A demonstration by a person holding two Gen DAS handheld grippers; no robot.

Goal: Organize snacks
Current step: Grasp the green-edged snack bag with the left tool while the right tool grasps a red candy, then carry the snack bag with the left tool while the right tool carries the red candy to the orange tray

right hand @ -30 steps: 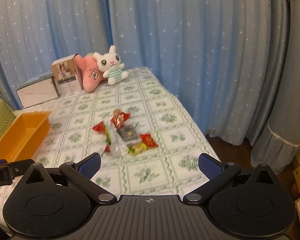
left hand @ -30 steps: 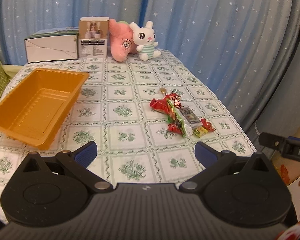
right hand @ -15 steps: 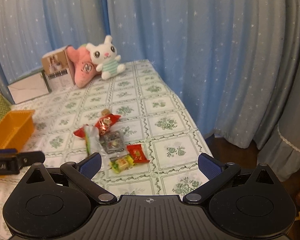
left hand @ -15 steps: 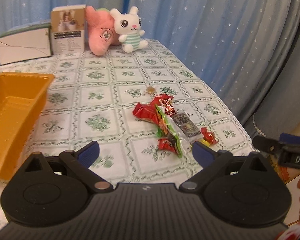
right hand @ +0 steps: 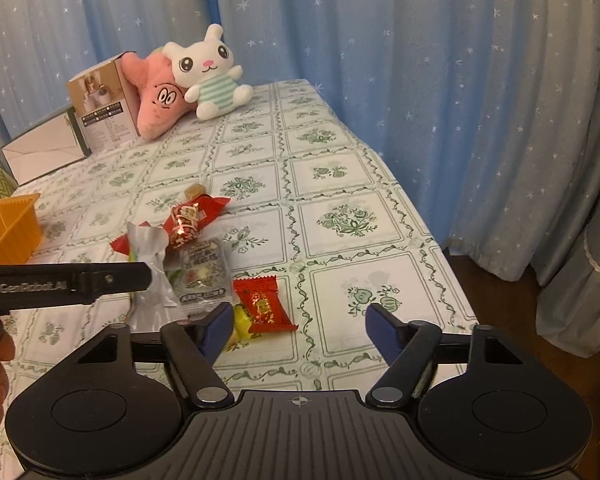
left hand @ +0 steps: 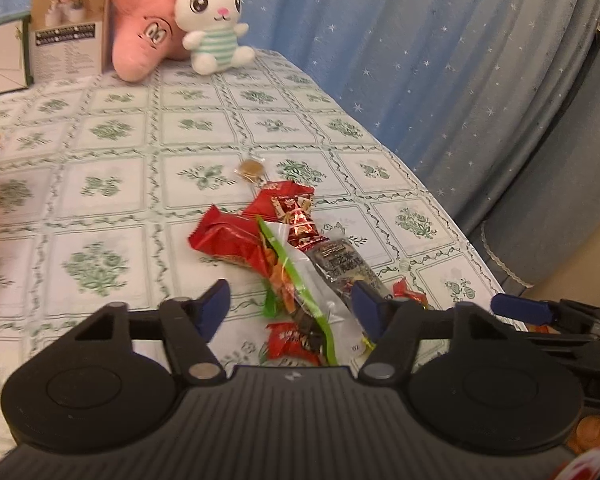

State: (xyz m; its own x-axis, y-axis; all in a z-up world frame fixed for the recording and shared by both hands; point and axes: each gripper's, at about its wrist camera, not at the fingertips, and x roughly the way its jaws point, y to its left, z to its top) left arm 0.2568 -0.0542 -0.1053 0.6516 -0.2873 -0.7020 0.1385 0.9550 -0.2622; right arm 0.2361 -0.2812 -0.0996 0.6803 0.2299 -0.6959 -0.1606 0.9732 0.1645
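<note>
A blue star-printed curtain [right hand: 440, 100] is seen behind and to the right of a table covered by a white tablecloth with green floral squares [right hand: 340, 184]. At the far end of the table a flat white box [right hand: 44, 152] and an upright printed carton [right hand: 102, 110] are stood side by side, with a pink star-shaped plush [right hand: 156, 108] leaned against the carton and a white bunny plush [right hand: 210, 76] seated against the pink one. An orange plastic tray [right hand: 8, 224] is partly shown at the left edge, well apart from the snacks.

The snacks are gathered in a loose pile [left hand: 292, 256] near the table's right edge. A red foil pack [left hand: 224, 238] is laid at the pile's left, a dark labelled sachet [left hand: 340, 260] at its right, a green-edged clear wrapper [left hand: 296, 276] between them, and a small round brown sweet [left hand: 251, 169] just beyond. In the right wrist view a red candy packet [right hand: 262, 306] is seen nearest, with a yellow sweet [right hand: 240, 326] beside it.

The left gripper [left hand: 290, 304] is held over the near end of the pile, its jaws having just been closing; wrappers lie between the blue pads, but no contact with them can be made out. The right gripper [right hand: 300, 326] has likewise been closing, its jaws parted over bare cloth just right of the red packet, nothing pinched.
</note>
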